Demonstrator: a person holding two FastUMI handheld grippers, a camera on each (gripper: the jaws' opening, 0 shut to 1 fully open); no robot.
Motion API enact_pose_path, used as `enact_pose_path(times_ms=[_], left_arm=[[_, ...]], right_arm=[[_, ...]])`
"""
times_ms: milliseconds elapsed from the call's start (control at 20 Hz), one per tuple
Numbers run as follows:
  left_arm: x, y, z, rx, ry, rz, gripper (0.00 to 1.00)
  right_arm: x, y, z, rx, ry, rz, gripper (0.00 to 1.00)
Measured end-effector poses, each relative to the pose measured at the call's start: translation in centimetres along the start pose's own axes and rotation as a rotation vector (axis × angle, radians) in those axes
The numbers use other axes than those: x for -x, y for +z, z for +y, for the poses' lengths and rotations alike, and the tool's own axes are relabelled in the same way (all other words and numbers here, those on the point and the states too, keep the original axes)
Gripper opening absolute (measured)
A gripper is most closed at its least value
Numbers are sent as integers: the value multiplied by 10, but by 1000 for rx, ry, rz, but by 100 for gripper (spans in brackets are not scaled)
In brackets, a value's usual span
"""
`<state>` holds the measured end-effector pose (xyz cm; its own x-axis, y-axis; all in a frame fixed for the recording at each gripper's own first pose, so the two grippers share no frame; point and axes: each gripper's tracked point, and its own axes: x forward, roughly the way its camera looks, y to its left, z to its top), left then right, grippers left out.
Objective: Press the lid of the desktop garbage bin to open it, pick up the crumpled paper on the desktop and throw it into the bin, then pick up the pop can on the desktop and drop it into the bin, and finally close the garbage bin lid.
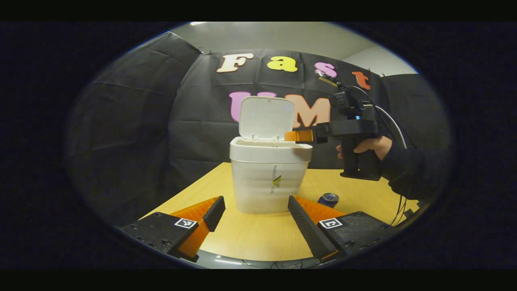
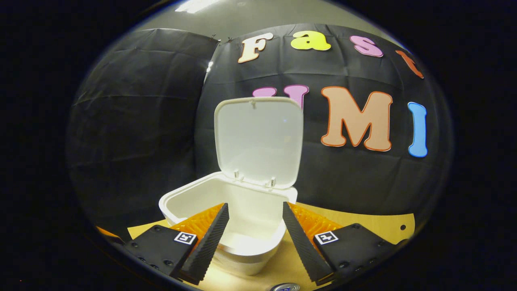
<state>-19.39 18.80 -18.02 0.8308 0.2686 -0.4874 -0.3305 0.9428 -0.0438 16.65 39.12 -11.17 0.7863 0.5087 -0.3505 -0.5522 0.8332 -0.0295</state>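
Right tool (image 2: 254,238) hangs open-jawed and empty over the open bin (image 1: 270,178), so next it should drop toward the pop can (image 1: 328,199) near the tabletop's (image 1: 250,238) right edge.

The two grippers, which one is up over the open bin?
The right gripper, held by a hand, is above the open garbage bin, beside its raised lid. The left gripper sits low over the table, in front of the bin.

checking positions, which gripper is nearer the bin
Right. The right gripper hangs over the open bin's rim; the left gripper sits back, low above the table, facing it.
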Motion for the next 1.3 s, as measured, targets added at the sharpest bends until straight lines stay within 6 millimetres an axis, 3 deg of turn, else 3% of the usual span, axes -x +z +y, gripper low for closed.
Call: enact_pose_path(times_ms=[100, 300, 550, 700, 800, 1000, 1100, 1200, 1300], left_arm=[[-14, 0, -22, -11, -55, -7, 94], [-41, -7, -76, -29, -185, -13, 94], [-72, -43, -144, -57, -331, 30, 94], [-99, -69, -163, -74, -345, 65, 94], [-117, -96, -168, -102, -339, 106, 94], [-143, -143, -180, -144, -343, 185, 95], [-156, -161, -185, -174, -344, 220, 94], [-167, -173, -188, -192, -341, 261, 95], [-167, -169, -187, -182, -334, 273, 92]], right_arm=[[27, 21, -26, -8, -45, -66, 98], [93, 43, -96, -16, -174, -159, 95], [194, 33, -195, -30, -404, -180, 95], [249, 20, -240, -50, -525, -170, 95], [284, 8, -265, -66, -603, -155, 98], [342, -18, -300, -78, -731, -109, 98], [358, -30, -303, -70, -753, -80, 92], [370, -38, -305, -55, -765, -50, 95], [377, -43, -305, -56, -765, -40, 95]])
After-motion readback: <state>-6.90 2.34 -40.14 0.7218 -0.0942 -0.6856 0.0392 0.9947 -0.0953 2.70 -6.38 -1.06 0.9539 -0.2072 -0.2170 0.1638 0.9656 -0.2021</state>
